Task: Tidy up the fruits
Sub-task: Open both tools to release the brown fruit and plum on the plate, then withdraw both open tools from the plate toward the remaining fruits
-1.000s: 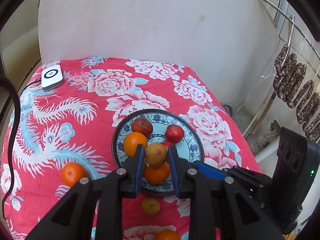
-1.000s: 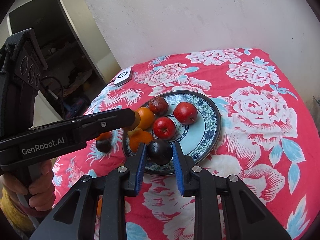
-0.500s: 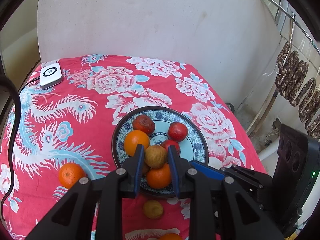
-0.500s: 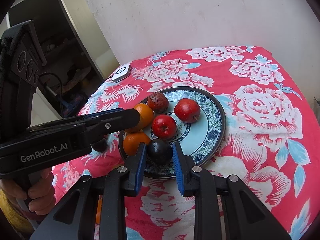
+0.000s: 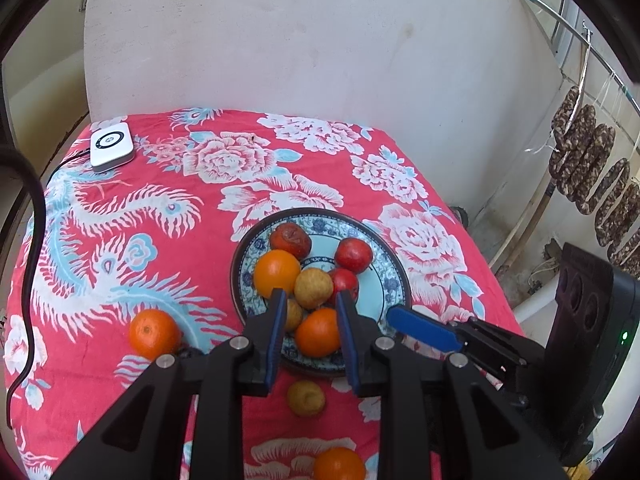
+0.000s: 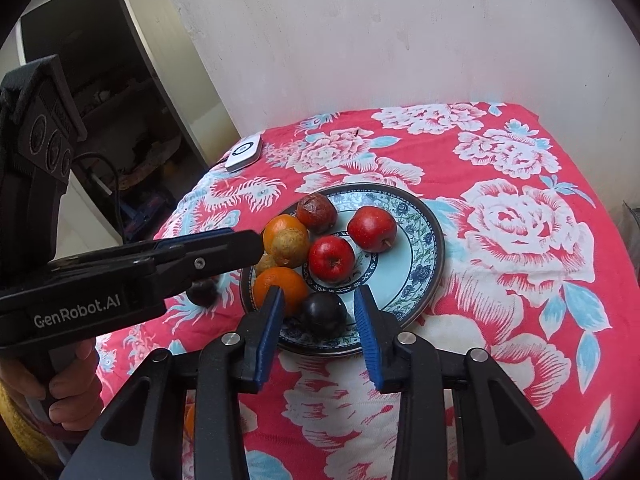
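On the counter draped in a red cloth with white peonies (image 6: 520,240), the blue-and-white patterned porcelain plate (image 6: 424,224) already carries most of the fruit: two red apples (image 6: 331,258), a wrinkled brown-red fruit (image 6: 316,208), two oranges (image 5: 277,273), a yellowish russet pear-like fruit (image 5: 314,288) riding on top of the pile, a second one half hidden beneath it, and a dark purple plum (image 6: 324,313) at the near rim. The right tool (image 6: 320,316) stands with its blue pads spread wide on either side of that plum, apart from it, so the plum rests on the plate on its own. The left tool (image 5: 310,312) is also parted, its pads flanking the near orange without pinching it; the russet fruit sits free just beyond the tips. Judged from this, two drops are finished and the job is well past halfway. What is left lies on the cloth: an orange (image 5: 154,334) left of the plate, a small yellowish fruit (image 5: 306,398) just in front of it, another orange (image 5: 339,463) at the bottom edge, and what seems to be a second dark plum (image 6: 202,292) partly hidden behind the left tool. A white square device (image 5: 111,152) sits at the far corner, not part of the sorting
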